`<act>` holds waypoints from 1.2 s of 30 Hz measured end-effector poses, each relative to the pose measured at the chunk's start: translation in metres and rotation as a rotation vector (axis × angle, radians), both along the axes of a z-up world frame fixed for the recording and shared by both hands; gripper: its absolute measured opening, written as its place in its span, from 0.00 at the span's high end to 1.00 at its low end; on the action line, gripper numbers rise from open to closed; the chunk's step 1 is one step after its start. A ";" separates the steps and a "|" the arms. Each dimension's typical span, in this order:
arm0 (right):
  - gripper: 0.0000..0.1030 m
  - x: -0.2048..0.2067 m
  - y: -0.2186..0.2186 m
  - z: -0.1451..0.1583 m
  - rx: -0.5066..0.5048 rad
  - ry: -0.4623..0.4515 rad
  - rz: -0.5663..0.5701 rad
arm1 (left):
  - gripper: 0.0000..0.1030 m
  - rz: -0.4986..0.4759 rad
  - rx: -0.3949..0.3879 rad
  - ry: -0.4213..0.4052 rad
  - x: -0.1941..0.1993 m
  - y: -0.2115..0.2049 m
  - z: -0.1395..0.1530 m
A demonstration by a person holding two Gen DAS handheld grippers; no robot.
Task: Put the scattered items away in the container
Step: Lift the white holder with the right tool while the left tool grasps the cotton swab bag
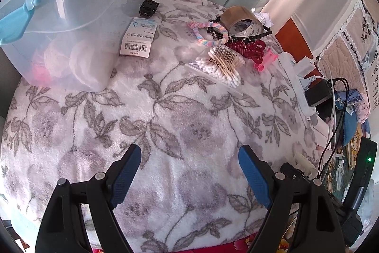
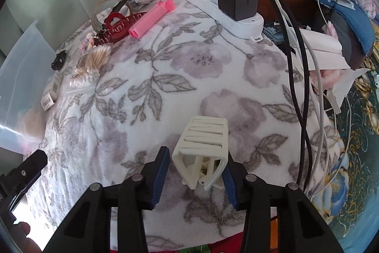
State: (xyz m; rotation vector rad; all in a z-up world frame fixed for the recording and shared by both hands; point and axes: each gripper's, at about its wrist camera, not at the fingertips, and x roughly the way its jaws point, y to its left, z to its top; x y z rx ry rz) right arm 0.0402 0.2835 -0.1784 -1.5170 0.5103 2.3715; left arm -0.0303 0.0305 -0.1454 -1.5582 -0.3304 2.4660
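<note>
Container (image 1: pixel 71 23), translucent, stands on the floral blanket (image 1: pixel 165 115) ahead and left of the left gripper (image 1: pixel 189 172), its top cut off by the frame edge; its contents show only as pale and pink blurs through the wall. Left fingers are spread, nothing between them. Ahead and right of them lie a tape roll (image 1: pixel 241 20), cotton swabs (image 1: pixel 222 65) and tangled hair clips (image 1: pixel 251 49), overlapping and hard to separate. Right gripper (image 2: pixel 196 170): a white clip (image 2: pixel 203 146) sits between the fingers, touching the right pad; contact at the left pad cannot be made out.
</note>
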 end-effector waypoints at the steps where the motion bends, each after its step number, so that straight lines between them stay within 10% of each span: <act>1: 0.64 -0.001 0.002 0.000 0.000 0.002 -0.006 | 0.18 0.001 0.004 -0.004 -0.001 -0.001 -0.002; 6: 0.78 -0.008 0.004 0.000 0.010 0.018 -0.014 | 0.18 0.005 0.013 -0.023 -0.006 -0.004 -0.008; 36: 0.78 -0.071 0.014 -0.004 -0.062 0.125 0.063 | 0.18 -0.150 -0.144 0.121 -0.104 0.067 -0.010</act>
